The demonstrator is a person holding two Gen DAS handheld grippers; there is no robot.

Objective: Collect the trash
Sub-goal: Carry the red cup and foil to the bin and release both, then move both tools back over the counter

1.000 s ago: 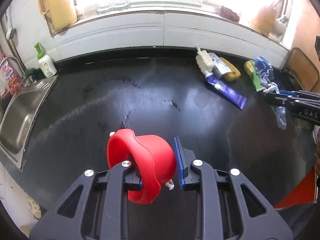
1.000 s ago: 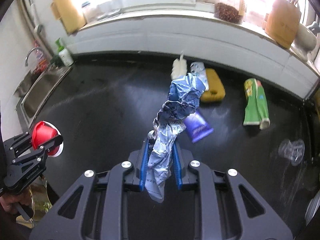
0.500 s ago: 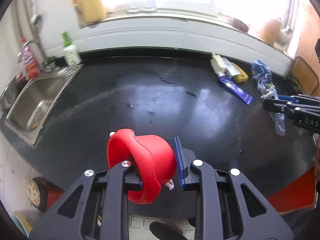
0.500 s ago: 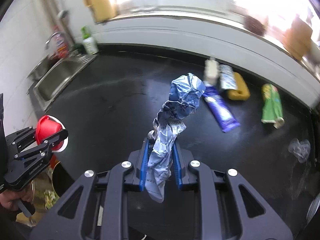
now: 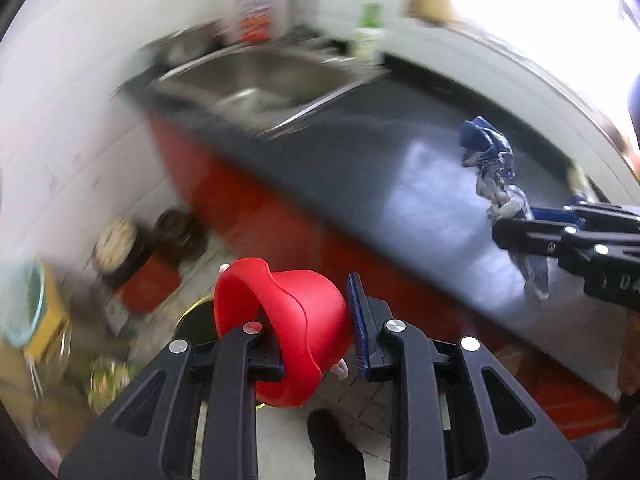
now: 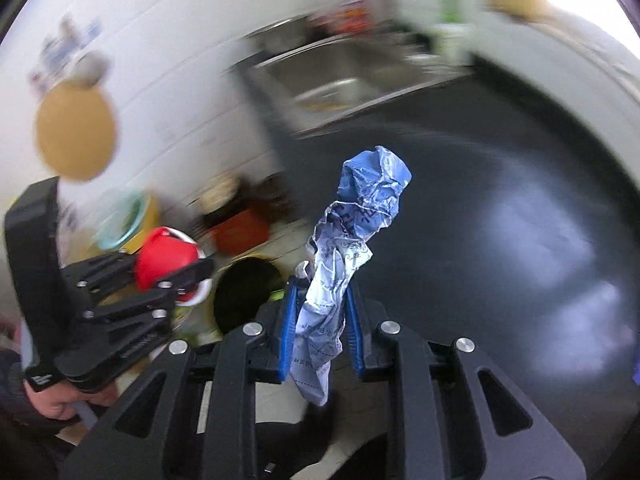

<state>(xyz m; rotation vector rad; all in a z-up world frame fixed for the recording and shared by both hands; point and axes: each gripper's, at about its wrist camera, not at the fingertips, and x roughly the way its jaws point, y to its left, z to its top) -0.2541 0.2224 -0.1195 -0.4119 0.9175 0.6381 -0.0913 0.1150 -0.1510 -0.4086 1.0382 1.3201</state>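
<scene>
My left gripper (image 5: pixel 320 336) is shut on a red plastic cup (image 5: pixel 288 328), held off the counter edge above the floor; it also shows in the right wrist view (image 6: pixel 166 258). My right gripper (image 6: pixel 322 330) is shut on a crumpled blue wrapper (image 6: pixel 352 232) that sticks up from the jaws; the wrapper also shows in the left wrist view (image 5: pixel 496 176). A dark round bin opening (image 6: pixel 246 294) lies on the floor below and between the two grippers, partly hidden behind the red cup in the left wrist view (image 5: pixel 196 316).
The black countertop (image 6: pixel 500 208) runs to the right, with a steel sink (image 5: pixel 260 80) at its far end and red cabinet fronts (image 5: pixel 280 216) below. Blurred pots and containers (image 5: pixel 132 248) stand on the floor by the white wall.
Both grippers have swung left and away from the counter, so the floor, the bin and the wall have come into view. Each still holds its item.
</scene>
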